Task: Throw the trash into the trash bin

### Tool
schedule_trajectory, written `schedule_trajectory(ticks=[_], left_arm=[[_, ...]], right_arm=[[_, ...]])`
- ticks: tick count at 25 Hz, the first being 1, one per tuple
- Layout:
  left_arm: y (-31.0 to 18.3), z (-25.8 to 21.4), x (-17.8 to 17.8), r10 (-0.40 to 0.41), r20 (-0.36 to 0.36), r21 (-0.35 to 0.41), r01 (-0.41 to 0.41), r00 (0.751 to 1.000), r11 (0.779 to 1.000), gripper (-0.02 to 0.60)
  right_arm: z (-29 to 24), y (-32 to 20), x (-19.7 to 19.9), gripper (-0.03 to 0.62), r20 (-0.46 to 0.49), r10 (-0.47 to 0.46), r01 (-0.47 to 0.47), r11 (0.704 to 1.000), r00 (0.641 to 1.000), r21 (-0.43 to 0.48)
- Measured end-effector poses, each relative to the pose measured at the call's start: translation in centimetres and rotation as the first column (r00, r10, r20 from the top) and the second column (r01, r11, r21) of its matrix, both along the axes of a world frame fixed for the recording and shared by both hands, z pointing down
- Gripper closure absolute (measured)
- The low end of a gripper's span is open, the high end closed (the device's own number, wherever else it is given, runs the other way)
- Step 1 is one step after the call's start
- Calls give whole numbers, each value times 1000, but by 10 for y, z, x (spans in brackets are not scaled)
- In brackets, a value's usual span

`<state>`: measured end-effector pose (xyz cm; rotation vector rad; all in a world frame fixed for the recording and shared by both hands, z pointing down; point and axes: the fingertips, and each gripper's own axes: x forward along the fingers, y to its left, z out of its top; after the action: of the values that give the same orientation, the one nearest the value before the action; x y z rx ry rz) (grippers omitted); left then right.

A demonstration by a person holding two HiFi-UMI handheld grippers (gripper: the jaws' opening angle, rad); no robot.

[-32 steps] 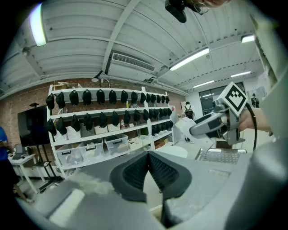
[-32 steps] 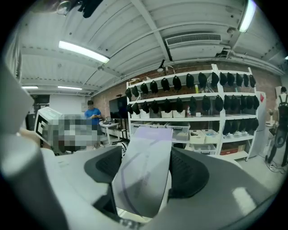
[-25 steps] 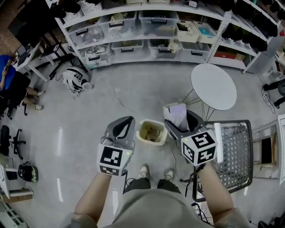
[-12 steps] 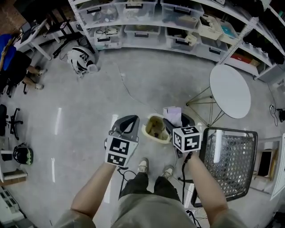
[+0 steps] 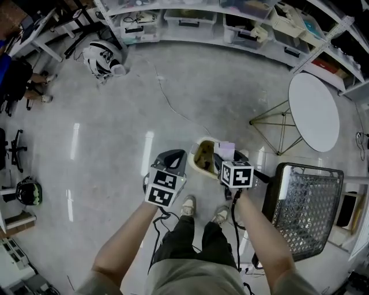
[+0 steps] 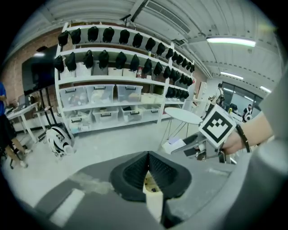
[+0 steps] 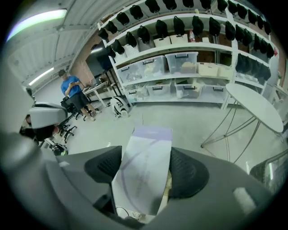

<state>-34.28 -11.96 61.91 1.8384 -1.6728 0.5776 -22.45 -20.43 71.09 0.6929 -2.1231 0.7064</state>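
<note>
A cream trash bin stands on the grey floor just ahead of the person's shoes. My right gripper is shut on a white carton with a lavender end, held at the bin's right rim. In the right gripper view the carton fills the space between the black pads, with the bin showing below. My left gripper hangs at the bin's left side with its jaws shut and nothing in them. In the left gripper view the tips meet, and the carton shows to the right.
A round white table and a black mesh chair stand to the right. Shelves with plastic boxes line the far wall. A white helmet lies on the floor at far left. A cable runs across the floor.
Both grippers have sunk toward the floor and drawn in beside the bin. The carton has come down with the right gripper to the bin's right rim.
</note>
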Motion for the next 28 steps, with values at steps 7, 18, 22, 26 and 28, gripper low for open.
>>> schedule_trajectory(ticks=[7,18,22,26,28], left_arm=[[11,60,-5,-11,-52,-88,7,999,996,578],[33,82,-6,-32,-84,-122,22,996,992,578],[34,68,-6,-39,-84,-97,31,996,995,578],[30,42,-8,-42,-73,-55,38,996,998,578],[29,23,-7,-37,-65,-29,35,997,999,578]], right_arm=[[72,0,4,264,-111,44,-48,998,993,-35],[90,0,9,238,-140,114,-120,992,984,-36],[63,5,9,326,-86,93,-95,995,992,-18],[13,-1,12,399,-6,93,-93,995,996,39],[-18,-3,18,424,38,99,-101,993,994,68]])
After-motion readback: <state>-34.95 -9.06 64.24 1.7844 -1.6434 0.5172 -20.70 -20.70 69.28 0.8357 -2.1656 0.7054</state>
